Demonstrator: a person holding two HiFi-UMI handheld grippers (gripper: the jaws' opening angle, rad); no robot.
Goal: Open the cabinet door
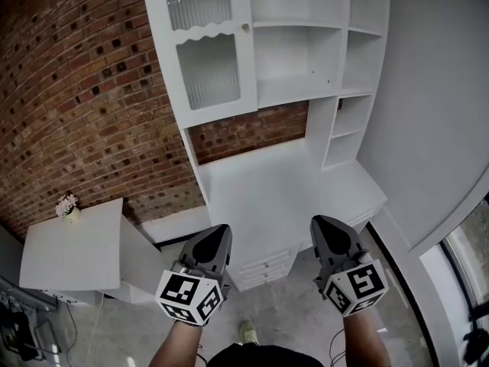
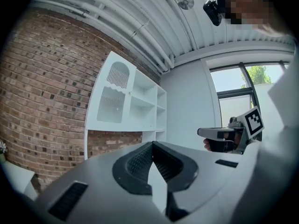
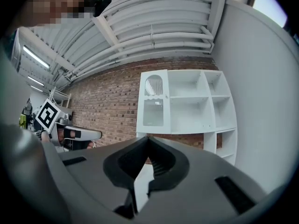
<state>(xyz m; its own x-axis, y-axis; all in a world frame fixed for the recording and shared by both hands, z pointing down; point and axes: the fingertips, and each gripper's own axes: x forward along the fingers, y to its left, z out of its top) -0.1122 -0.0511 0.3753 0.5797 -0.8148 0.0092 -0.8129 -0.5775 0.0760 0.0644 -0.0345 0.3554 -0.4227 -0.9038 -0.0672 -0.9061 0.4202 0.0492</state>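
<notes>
The white cabinet door (image 1: 206, 44) with ribbed glass panels is closed at the upper left of a white shelf unit, with its small round knob (image 1: 245, 27) on the right edge. The door also shows in the left gripper view (image 2: 114, 97) and the right gripper view (image 3: 153, 104), some way ahead. My left gripper (image 1: 221, 231) and right gripper (image 1: 319, 222) are held side by side, well short of the unit, in front of the desk (image 1: 267, 189). Both point level at it. The left gripper (image 2: 152, 146) is shut and empty, and so is the right gripper (image 3: 148, 139).
Open shelves (image 1: 306, 44) fill the unit right of the door. Drawers (image 1: 263, 266) sit under the desk front. A low white side table (image 1: 72, 254) with a small flower pot (image 1: 69, 207) stands at the left, by the brick wall (image 1: 76, 90). A plain white wall (image 1: 435, 113) closes the right.
</notes>
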